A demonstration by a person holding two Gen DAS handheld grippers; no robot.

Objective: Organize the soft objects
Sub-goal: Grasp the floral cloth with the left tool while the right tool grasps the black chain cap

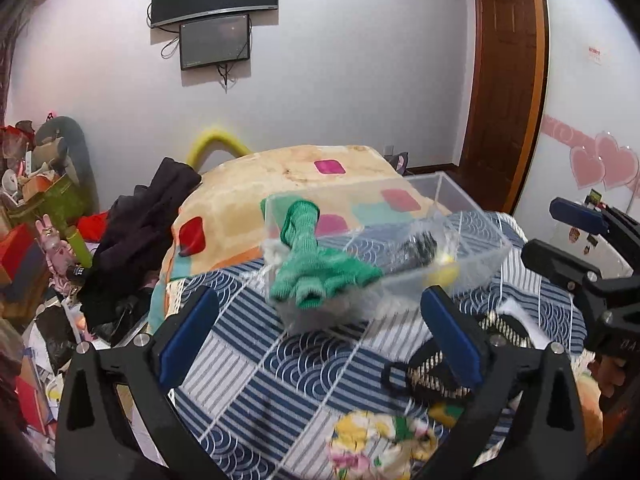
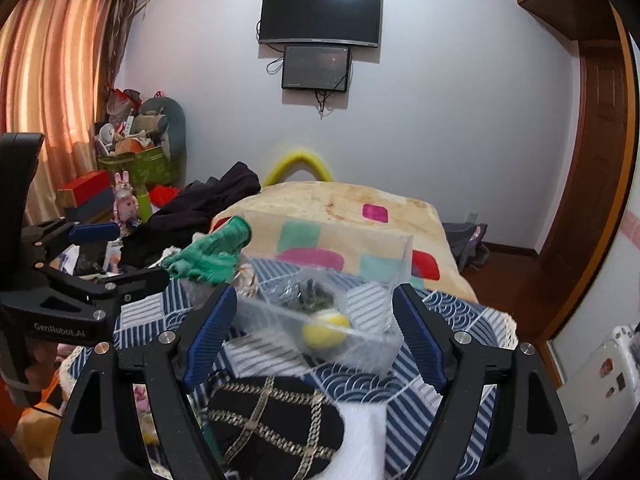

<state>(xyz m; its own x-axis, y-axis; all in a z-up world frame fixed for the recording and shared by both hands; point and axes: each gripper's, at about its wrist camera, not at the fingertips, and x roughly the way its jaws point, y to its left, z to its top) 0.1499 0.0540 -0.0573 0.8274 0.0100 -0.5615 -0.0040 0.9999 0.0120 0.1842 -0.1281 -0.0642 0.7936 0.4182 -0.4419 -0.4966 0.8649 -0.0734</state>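
Note:
A clear plastic box point(image 1: 460, 276) point(image 2: 384, 344) sits on the blue patterned bed cover. A green glove point(image 1: 320, 268) point(image 2: 208, 256) hangs over the box's left rim. Inside the box lie a yellow ball point(image 2: 326, 330) point(image 1: 442, 272) and a dark bundle point(image 2: 308, 298). My left gripper point(image 1: 316, 336) is open and empty, just short of the glove. My right gripper point(image 2: 316, 336) is open and empty, its fingers either side of the box's near end. A black pouch with gold chain lines point(image 2: 276, 420) point(image 1: 436, 368) lies below the right gripper.
A floral cloth point(image 1: 380, 444) lies at the near bed edge. A beige blanket with coloured patches point(image 2: 340, 208) covers the far bed, with dark clothes point(image 1: 148, 232) heaped at its left. Cluttered boxes and toys point(image 2: 132, 148) stand by the curtain. A wooden door point(image 1: 504, 92) is at right.

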